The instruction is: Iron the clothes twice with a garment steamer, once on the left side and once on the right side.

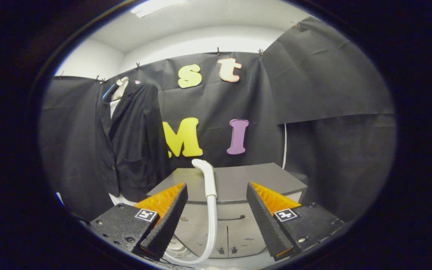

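A: Fingers first, what's the gripper [216, 191] doing?

B: Spread wide, nothing between the pads, touching nothing. The white curved plastic steamer head with its white hose [209, 183] stands in the gap, just ahead of the fingertips, not pinched.

A: Where does the hose run?

B: From the bent nozzle at the top it drops straight down in front of the cabinet, then curls left near the bottom, toward a pale round base [176, 247] low by the left finger. Base mostly hidden, can't tell more.

A: Cabinet?

B: Grey flat-topped cabinet [238, 180] beyond the fingers, pale front with a dark curved drawer handle and two doors below. Steamer head rises just above its near edge.

A: And the clothes?

B: Black suit jacket [133, 142] hanging far left, over a white shirt, on a pale hanger [120, 84], against the black cloth wall. Left of the cabinet, well apart from the steamer head and the fingers. Hem hangs lower than the cabinet top.

A: Anything else?

B: Thin white cable [285, 146] runs down the wall, right of the cabinet.
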`<state>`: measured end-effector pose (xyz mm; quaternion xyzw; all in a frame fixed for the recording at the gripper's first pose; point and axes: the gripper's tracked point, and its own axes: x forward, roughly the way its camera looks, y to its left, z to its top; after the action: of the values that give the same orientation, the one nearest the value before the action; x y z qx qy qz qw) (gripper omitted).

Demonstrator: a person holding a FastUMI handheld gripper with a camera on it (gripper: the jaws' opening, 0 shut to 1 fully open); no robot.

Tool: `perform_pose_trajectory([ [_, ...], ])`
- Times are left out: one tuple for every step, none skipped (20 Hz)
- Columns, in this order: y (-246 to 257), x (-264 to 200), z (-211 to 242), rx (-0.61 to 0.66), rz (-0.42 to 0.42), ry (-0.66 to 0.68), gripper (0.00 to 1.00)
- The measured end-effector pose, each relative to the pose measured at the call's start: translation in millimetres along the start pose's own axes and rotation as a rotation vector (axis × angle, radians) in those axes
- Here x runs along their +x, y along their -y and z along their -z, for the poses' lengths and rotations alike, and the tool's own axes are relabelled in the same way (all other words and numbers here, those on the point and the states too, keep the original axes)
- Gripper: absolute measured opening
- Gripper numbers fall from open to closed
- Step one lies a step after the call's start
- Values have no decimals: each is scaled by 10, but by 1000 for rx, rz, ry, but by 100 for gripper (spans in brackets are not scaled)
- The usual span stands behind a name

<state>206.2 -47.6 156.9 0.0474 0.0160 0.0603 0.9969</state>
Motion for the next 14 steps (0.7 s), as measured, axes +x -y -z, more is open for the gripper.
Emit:
perform_pose_trajectory([
  [-8, 180, -27, 9, -25, -23, 99],
  [-5, 353, -41, 14, -47, -49, 98],
  [3, 523, -86, 19, -65, -63, 98],
  [8, 691, -142, 21, -86, -73, 98],
  [5, 862, -157, 20, -102, -94, 98],
  [4, 1015, -165, 20, -122, -110, 98],
  [-2, 1170, -171, 26, -142, -127, 98],
  [-17, 1326, -160, 35, -162, -146, 98],
  [-30, 1485, -106, 38, -177, -178, 98],
  [-28, 1617, -35, 38, -190, -211, 98],
  [-24, 1744, 36, 47, -201, -242, 98],
  [-43, 1859, 95, 59, -216, -276, 98],
  [-60, 1966, 153, 65, -232, -306, 98],
  [-72, 2057, 218, 61, -246, -335, 98],
])
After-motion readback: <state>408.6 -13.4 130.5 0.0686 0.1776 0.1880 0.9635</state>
